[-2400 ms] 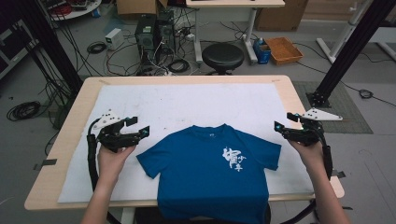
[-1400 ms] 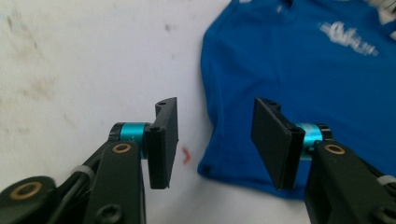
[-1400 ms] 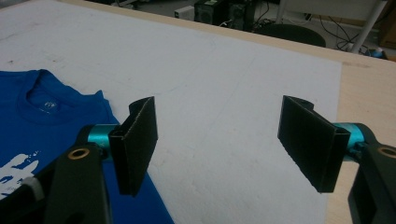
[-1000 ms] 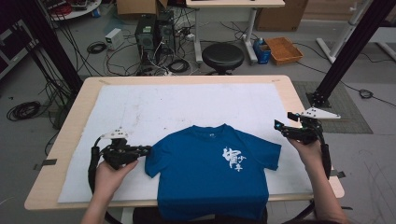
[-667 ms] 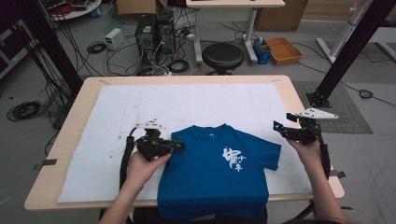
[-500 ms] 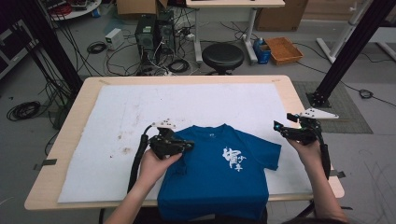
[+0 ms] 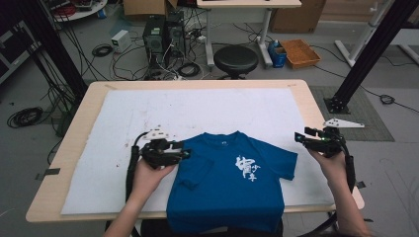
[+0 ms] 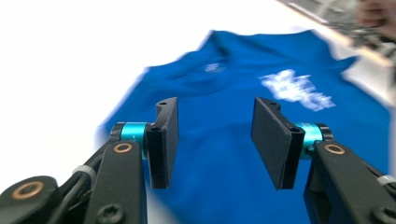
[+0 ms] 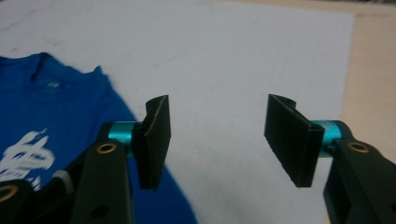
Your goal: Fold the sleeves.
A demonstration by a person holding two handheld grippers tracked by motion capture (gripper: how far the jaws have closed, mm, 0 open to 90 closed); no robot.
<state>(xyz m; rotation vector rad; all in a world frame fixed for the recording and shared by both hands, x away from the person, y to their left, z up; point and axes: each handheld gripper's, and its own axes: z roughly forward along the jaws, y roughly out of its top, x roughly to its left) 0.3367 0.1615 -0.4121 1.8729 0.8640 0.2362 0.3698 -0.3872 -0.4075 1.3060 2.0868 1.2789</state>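
Note:
A blue T-shirt (image 7: pixel 232 182) with a white print lies face up on the white mat (image 7: pixel 197 111), its hem hanging over the table's front edge. Its left sleeve (image 7: pixel 190 180) is folded inward onto the body. My left gripper (image 7: pixel 184 151) hovers at the shirt's left shoulder edge. In the left gripper view it (image 8: pixel 215 102) stands open over the blue fabric (image 8: pixel 196 79), holding nothing. My right gripper (image 7: pixel 301 139) sits just right of the spread right sleeve (image 7: pixel 284 165). Its jaws (image 9: pixel 218 100) are open above bare mat, with the shirt (image 9: pixel 56 107) to their left.
The wooden table (image 7: pixel 316 113) has bare edges around the mat. A grey three-cornered plate (image 7: pixel 343 123) sticks out past the right edge. On the floor behind are a black stool (image 7: pixel 235 59), computer towers (image 7: pixel 165 32), loose cables and an orange crate (image 7: pixel 300 52).
My left gripper went from the mat's left side to the shirt, and the left sleeve that lay spread out is now folded onto the body. The right gripper stayed put.

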